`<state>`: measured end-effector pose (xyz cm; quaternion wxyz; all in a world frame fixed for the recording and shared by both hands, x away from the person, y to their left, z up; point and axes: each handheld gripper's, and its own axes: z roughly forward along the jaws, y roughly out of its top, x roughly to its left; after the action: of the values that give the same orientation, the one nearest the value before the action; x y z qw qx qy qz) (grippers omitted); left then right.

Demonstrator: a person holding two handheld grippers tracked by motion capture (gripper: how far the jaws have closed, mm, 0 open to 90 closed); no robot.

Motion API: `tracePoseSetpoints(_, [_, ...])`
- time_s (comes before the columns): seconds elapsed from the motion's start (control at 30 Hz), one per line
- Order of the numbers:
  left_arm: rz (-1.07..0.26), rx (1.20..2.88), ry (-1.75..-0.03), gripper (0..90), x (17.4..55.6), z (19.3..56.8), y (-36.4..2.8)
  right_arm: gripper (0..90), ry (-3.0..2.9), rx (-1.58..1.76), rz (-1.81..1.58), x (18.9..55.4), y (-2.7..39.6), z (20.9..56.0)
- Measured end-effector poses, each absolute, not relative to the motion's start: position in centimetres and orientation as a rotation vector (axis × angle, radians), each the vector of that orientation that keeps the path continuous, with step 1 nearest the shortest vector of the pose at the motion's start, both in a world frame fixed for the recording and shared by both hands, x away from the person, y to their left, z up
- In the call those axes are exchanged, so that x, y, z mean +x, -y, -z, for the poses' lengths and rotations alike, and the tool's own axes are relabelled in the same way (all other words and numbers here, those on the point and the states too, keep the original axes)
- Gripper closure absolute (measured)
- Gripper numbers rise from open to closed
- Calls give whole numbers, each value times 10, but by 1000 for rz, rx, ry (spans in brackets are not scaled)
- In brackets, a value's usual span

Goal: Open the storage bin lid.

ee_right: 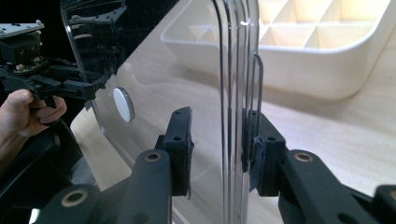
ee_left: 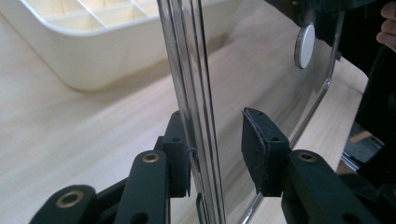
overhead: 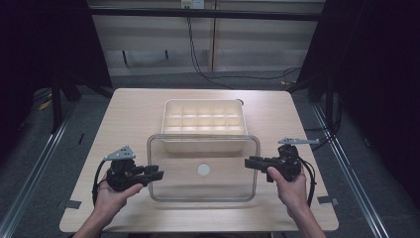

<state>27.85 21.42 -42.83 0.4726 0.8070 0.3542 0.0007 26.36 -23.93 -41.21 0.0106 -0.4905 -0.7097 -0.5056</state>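
Observation:
A clear plastic lid (overhead: 223,163) with a white round disc (overhead: 203,169) at its middle hangs level just above the table, and its far edge overlaps the front of a cream compartment tray (overhead: 166,119). My left gripper (overhead: 157,173) is shut on the lid's left rim, my right gripper (overhead: 249,162) on its right rim. In the left gripper view the rim (ee_left: 196,93) runs between the jaws of the left gripper (ee_left: 215,149). In the right gripper view the rim (ee_right: 233,70) stands between the jaws of the right gripper (ee_right: 217,144), and the left gripper (ee_right: 88,88) shows beyond.
The light wooden table (overhead: 133,114) has bare room to the left and right of the tray. The tray's many small cells (ee_right: 317,51) hold nothing. Dark floor, rails and cables lie around the table.

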Motion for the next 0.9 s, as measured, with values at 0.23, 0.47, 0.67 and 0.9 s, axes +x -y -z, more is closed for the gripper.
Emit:
tracePoseSetpoints(0.23, [4,1999,-880,634,272,437,-216,658,2196,-1541,1537,256,236,425])
tracePoseSetpoints(0.47, [20,2013,-895,628,274,448,-214,661,2176,-1555,1513,251,236,439])
tracePoseSetpoints(0.67, [28,2040,-904,605,280,456,-212,678,2165,-1544,1516,256,238,447])
tracePoseSetpoints(0.9, [13,2039,-894,559,285,462,-209,682,2176,-1543,1527,261,239,451])
